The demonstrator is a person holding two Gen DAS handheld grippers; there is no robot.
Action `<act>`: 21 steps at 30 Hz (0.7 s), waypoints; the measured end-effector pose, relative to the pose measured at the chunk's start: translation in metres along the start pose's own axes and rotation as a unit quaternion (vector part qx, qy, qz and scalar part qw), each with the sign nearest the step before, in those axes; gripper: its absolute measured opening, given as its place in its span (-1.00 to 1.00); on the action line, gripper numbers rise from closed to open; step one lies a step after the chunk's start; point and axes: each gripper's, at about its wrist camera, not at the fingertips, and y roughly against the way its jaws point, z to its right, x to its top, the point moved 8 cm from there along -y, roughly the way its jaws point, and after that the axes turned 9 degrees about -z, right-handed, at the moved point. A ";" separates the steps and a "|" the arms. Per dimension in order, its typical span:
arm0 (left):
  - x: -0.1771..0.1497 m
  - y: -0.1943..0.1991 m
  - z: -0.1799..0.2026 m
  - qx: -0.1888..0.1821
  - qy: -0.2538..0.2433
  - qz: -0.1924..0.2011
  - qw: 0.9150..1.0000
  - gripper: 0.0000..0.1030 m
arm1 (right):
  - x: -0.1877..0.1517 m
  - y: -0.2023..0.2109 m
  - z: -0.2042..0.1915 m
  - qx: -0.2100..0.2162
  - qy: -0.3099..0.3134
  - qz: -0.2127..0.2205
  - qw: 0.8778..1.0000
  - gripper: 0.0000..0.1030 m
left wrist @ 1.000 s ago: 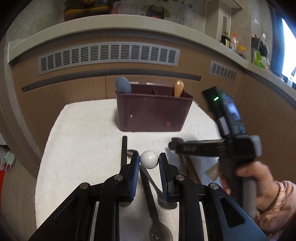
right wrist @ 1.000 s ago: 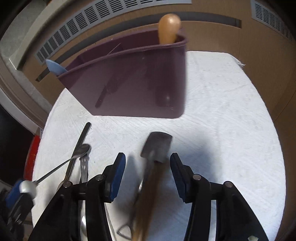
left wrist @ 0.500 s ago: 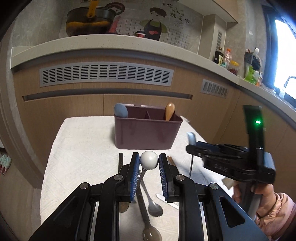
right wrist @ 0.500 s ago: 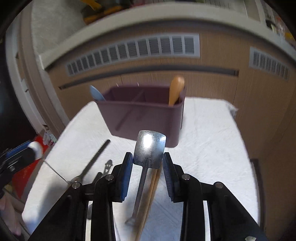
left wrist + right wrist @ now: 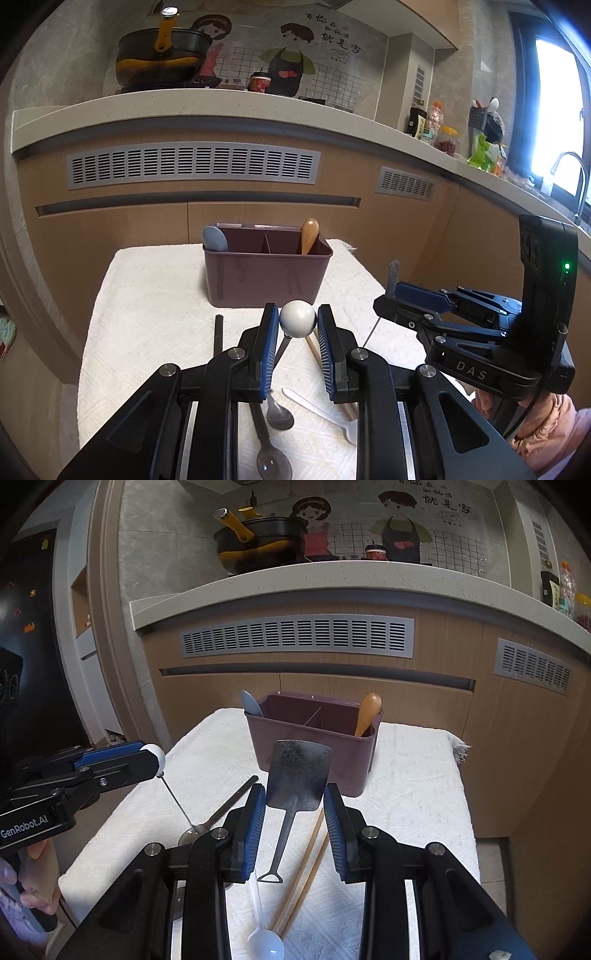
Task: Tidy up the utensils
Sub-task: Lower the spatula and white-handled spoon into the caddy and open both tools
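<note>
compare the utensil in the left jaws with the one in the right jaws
The ball-ended spoon is held by its round white knob, while the metal spatula is held by its flat blade. The spoon's stem is thin wire; the spatula's handle is a flat strip ending in a loop. Both hang handle-end or bowl-end down, lifted off the white cloth.

wood cabinets [image 5: 110, 236], bright window [image 5: 554, 110]

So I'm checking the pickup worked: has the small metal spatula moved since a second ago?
Yes. The metal spatula has risen off the white cloth and hangs in the right gripper, its blade now level with the purple caddy.
</note>
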 end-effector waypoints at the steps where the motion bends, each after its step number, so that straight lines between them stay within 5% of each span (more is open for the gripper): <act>1: 0.001 0.000 0.000 -0.001 0.001 0.000 1.000 -0.56 | 0.000 0.001 -0.001 -0.001 0.002 0.000 1.000 -0.43; 8: 0.027 0.005 -0.001 -0.020 0.004 0.013 1.000 -0.56 | 0.014 0.011 0.004 -0.007 0.004 0.019 1.000 -0.43; 21: 0.175 0.013 -0.017 -0.047 -0.005 0.119 0.992 -0.56 | 0.154 0.029 0.041 -0.062 0.017 0.116 0.991 -0.43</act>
